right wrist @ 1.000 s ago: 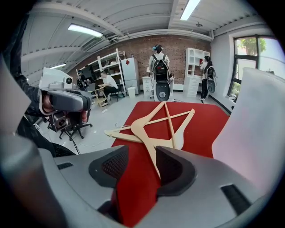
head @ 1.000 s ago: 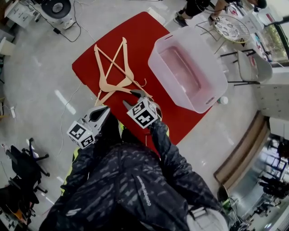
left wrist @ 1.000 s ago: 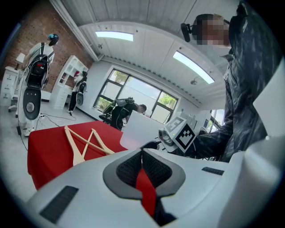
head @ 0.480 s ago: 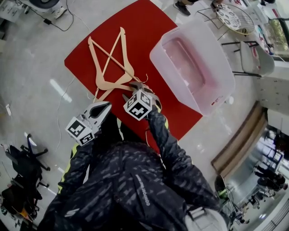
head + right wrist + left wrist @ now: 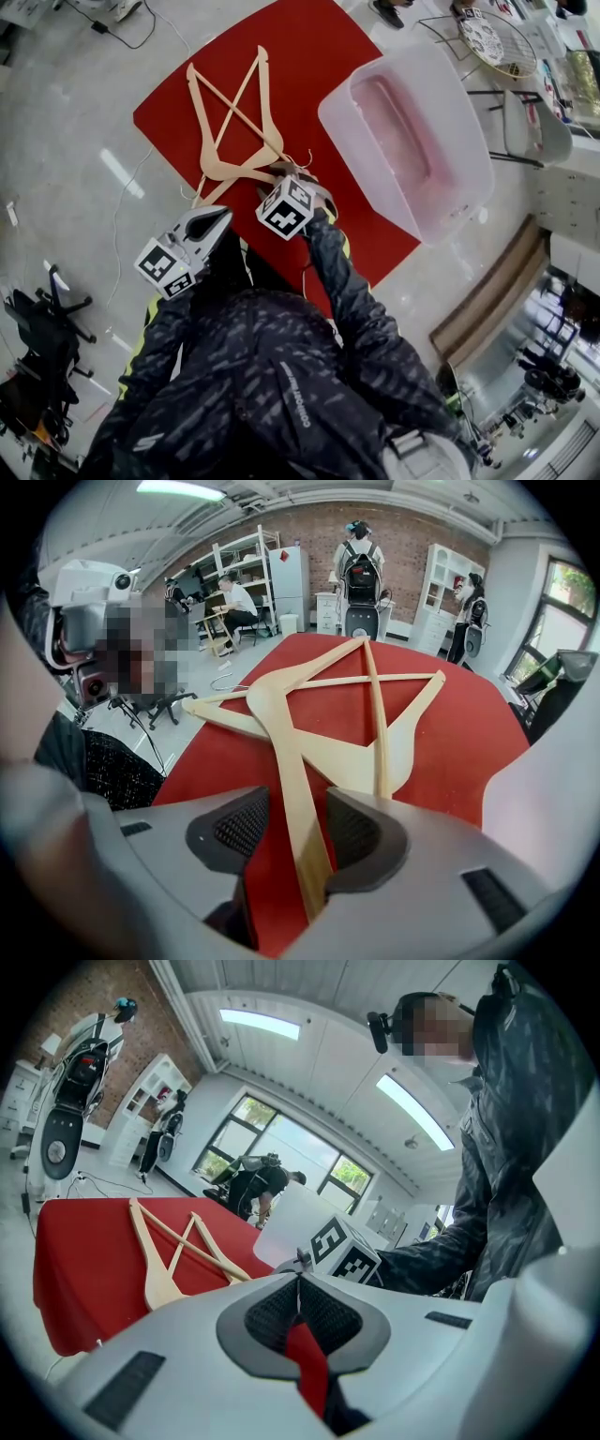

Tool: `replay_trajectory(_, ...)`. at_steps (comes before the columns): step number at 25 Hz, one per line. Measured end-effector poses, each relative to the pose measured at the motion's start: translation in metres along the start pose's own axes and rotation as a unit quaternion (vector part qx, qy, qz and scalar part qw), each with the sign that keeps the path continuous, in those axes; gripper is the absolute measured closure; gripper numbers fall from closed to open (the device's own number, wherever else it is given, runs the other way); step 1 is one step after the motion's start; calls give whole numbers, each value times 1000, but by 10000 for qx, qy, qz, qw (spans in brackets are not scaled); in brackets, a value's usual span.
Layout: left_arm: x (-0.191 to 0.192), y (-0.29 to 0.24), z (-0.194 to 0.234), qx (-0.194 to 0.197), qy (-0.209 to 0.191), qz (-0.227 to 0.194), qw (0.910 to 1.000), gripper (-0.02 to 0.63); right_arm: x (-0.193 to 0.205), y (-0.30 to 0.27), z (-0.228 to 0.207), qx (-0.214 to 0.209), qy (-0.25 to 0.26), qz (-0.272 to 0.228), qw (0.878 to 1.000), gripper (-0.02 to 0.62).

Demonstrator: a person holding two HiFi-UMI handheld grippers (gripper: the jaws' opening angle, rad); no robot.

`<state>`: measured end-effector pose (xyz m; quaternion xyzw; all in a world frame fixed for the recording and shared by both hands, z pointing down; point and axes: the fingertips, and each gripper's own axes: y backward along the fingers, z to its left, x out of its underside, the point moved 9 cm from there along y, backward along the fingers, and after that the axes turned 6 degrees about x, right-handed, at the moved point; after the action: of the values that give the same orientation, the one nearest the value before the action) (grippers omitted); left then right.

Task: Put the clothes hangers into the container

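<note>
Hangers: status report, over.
Left tool shut, empty. Right tool open, jaws just opening, astride a hanger arm. Two hangers crossed on red table; container empty. Nothing blocking.

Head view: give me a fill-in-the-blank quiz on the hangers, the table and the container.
The table bears ___ wooden hangers.
The table's top is coloured ___.
The container is ___ inside.
The left gripper is ___.
Missing words: two; red; empty; shut.

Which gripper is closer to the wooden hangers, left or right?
Right. The right gripper is over the hangers, its jaws, just opened wider, either side of one hanger arm; the left gripper sits shut, short of them.
</note>
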<state>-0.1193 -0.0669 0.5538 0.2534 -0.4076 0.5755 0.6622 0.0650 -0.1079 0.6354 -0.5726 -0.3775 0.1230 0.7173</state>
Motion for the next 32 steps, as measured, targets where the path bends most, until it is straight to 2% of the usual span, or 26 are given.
replay_trajectory(6, 1, 7, 0, -42, 24, -1, 10000, 594, -3, -1, 2, -105, 34, 97, 9999, 409)
replay_trajectory(11, 3, 6, -3, -61, 22, 6, 10000, 594, -3, 0, 2, -137, 18, 144, 9998, 472)
replay_trajectory(17, 2, 9, -5, -104, 15, -33, 9999, 594, -5, 1, 8, -16, 332, 229, 9992, 497)
replay_trajectory(24, 5, 14, -7, -129, -12, -44, 9999, 594, -11, 13, 11, 266, 479, -12, 9985, 499)
replay_trajectory(32, 4, 14, -8, -87, -50, -105, 9999, 594, -13, 28, 12, 388, 232, -377, 9983, 500)
